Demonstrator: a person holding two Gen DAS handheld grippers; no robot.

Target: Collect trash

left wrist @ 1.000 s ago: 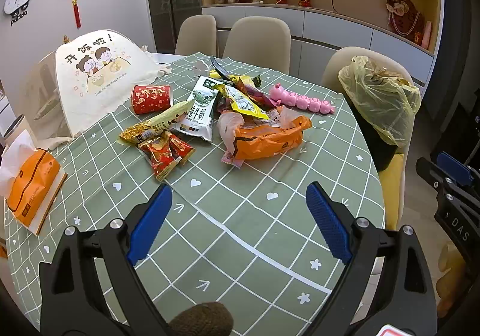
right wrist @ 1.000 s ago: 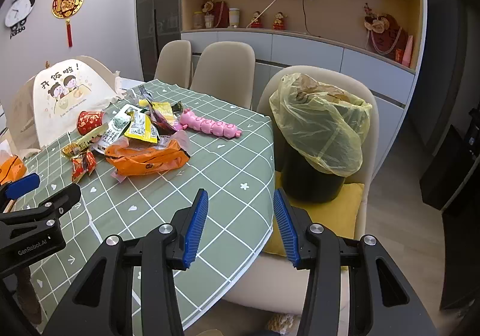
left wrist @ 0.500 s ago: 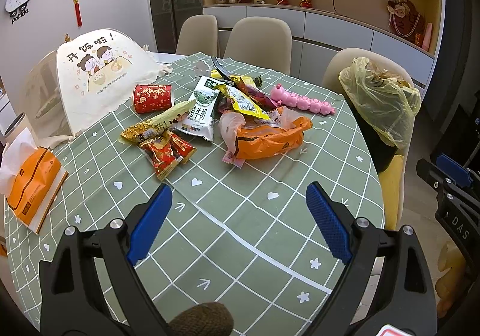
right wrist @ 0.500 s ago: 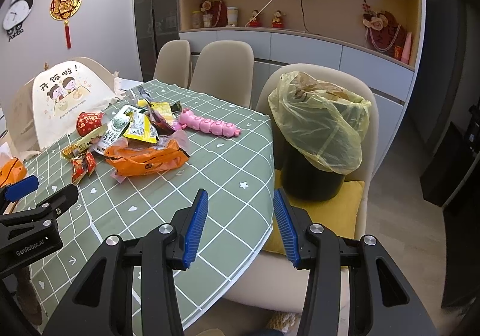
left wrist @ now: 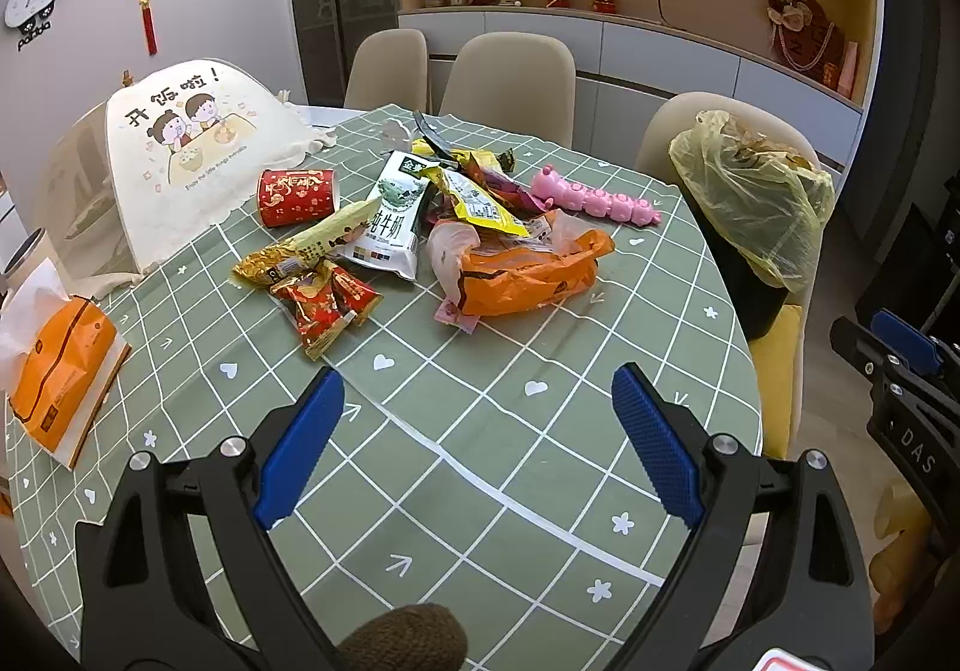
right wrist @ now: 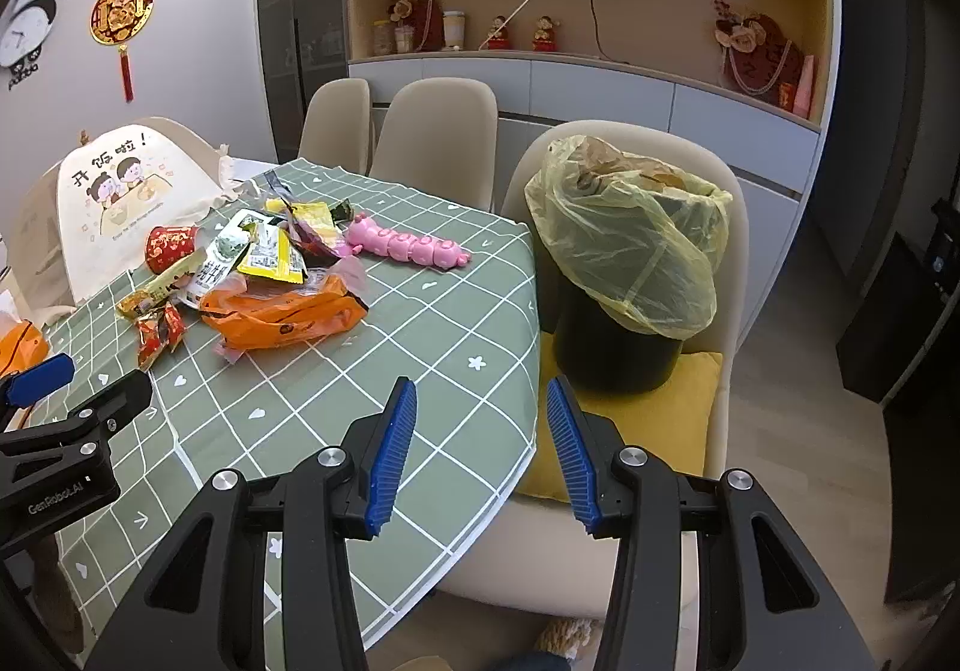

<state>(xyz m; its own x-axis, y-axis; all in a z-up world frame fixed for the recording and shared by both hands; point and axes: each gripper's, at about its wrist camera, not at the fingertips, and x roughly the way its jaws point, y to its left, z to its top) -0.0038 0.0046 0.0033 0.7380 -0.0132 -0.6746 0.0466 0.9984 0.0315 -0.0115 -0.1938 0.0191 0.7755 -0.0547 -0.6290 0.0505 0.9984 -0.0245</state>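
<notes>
A broad stretch of bare green checked tabletop [left wrist: 480, 461] is seen between the left tongs [left wrist: 474, 446], held wide apart and empty, and the heap of trash [left wrist: 432, 233], which is gathered near the middle of the tabletop. The right tongs [right wrist: 477, 446] are held apart and empty over the tabletop's rounded edge, beside a chair [right wrist: 735, 227]. On that chair's yellow cushion [right wrist: 660, 419] a black bin [right wrist: 612, 353] is stood, lined with a yellow bag [right wrist: 624, 245] in which crumpled waste is partly visible. Against the earlier frames, nothing on the tabletop is found shifted, and both tongs are kept at the same spread.
</notes>
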